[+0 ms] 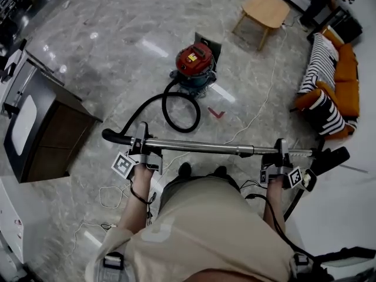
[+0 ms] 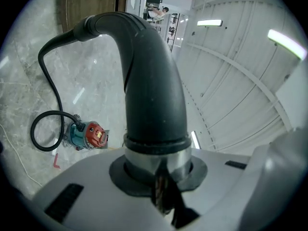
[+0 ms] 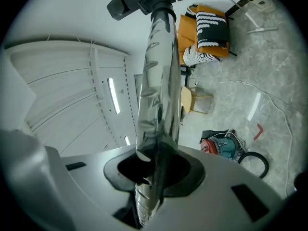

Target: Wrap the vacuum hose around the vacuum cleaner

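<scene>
The red and teal vacuum cleaner stands on the marble floor ahead of me. Its black hose makes a loop on the floor and rises to the curved black handle. A metal wand runs level across my front to the black floor nozzle. My left gripper is shut on the wand beside the handle. My right gripper is shut on the wand near the nozzle. In the left gripper view the handle rises out of the left gripper. In the right gripper view the wand fills the right gripper.
A dark cabinet stands at the left. A low wooden table is at the back right. A sofa with orange and striped cushions lines the right side. A white cable and a red mark lie on the floor.
</scene>
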Demonstrator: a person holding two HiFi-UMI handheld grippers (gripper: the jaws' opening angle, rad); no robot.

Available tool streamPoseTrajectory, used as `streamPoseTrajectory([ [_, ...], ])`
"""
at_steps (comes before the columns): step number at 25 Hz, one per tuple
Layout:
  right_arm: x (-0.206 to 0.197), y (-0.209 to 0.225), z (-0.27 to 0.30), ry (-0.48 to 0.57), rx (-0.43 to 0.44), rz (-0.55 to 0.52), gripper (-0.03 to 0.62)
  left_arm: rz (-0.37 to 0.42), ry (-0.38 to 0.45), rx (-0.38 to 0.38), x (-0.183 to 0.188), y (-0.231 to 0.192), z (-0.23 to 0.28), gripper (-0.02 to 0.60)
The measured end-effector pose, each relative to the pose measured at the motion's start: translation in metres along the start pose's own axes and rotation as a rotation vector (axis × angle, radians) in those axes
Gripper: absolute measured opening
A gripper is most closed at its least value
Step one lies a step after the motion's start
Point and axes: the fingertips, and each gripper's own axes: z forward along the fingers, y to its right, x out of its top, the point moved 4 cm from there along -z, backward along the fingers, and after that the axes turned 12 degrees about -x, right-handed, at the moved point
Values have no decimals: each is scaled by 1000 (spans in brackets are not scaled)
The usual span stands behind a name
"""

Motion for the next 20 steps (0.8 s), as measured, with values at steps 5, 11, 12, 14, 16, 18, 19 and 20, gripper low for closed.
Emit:
streamPoseTrajectory([
  [5,22,5,43,-56,19,-10,97,13,56,39,-14,-12,8,60],
  [11,73,18,103,-151,58,-1,97,53,126,111,-57,-25,32,60],
  [12,86,21,112,-165,60,5,97,59,142,131,-69,-28,35,60],
  [14,115,28,130,-192,62,12,97,70,168,173,-97,-33,43,60],
  [16,141,33,147,-231,64,19,97,94,177,219,-123,-37,49,60],
  [18,163,40,164,-271,61,26,94,124,190,252,-144,-40,58,60],
  [19,173,42,173,-288,59,30,94,135,199,259,-154,-41,64,60],
  [20,182,43,180,-302,56,34,94,143,210,263,-162,-43,69,60],
])
